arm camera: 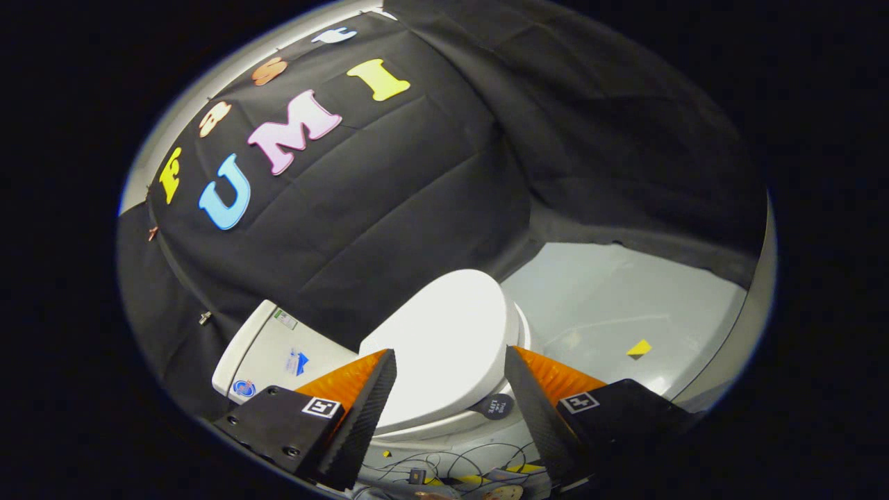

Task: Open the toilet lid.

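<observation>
A white toilet stands ahead of me with its lid (444,340) lying flat and closed over the bowl. Its white tank (278,351) sits to the lid's left against the black cloth wall. My gripper (450,364) hovers above the lid's near part, open, with the lid showing in the wide gap between the two fingers. Neither finger touches the lid as far as I can tell. A small dark round sticker (496,406) sits on the lid's rim beside the right finger.
Pale grey floor (611,305) spreads to the right of the toilet, with a small yellow marker (639,348) on it. Black cloth hangs behind and to the right. Thin cables and small bits (444,469) lie below the bowl, near the fingers' base.
</observation>
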